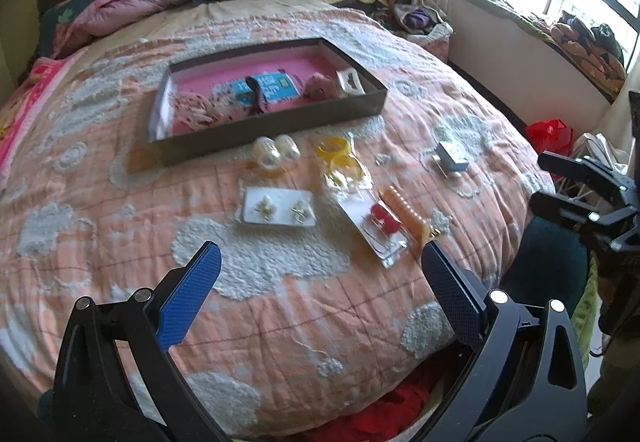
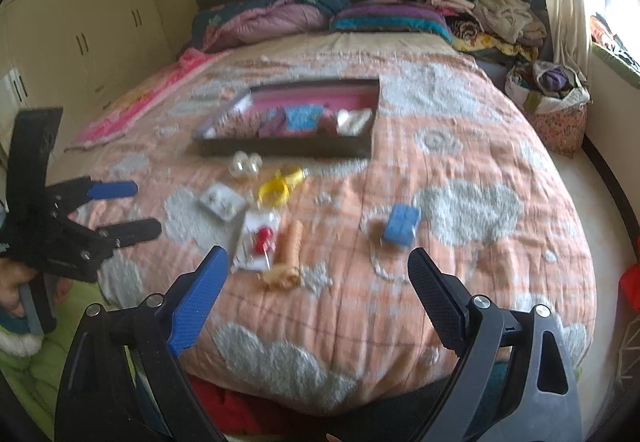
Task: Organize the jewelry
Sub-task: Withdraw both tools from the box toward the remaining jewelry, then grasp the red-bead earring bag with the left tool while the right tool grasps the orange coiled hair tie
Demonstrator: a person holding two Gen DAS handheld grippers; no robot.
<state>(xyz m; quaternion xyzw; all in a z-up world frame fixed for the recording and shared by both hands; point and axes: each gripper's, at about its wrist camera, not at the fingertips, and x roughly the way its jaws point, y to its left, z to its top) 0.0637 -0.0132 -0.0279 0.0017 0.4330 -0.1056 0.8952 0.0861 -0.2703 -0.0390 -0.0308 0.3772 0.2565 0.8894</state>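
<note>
- Hovering above the bed (image 1: 120, 178), the left gripper (image 1: 320, 266) and right gripper (image 2: 318, 268) both gaped wide, holding nothing.
- Jewelry packets lay just before the dark box (image 1: 276, 122).
- The earring card (image 1: 279, 207) looked light, thin, slippery; pinching 1 edge seemed best.

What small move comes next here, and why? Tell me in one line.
Probably ease the left gripper forward and down onto the white earring card. Its jaws are open and empty, the card lies nearest ahead of it on the bedspread, and the box beyond already holds a few pieces.
</note>
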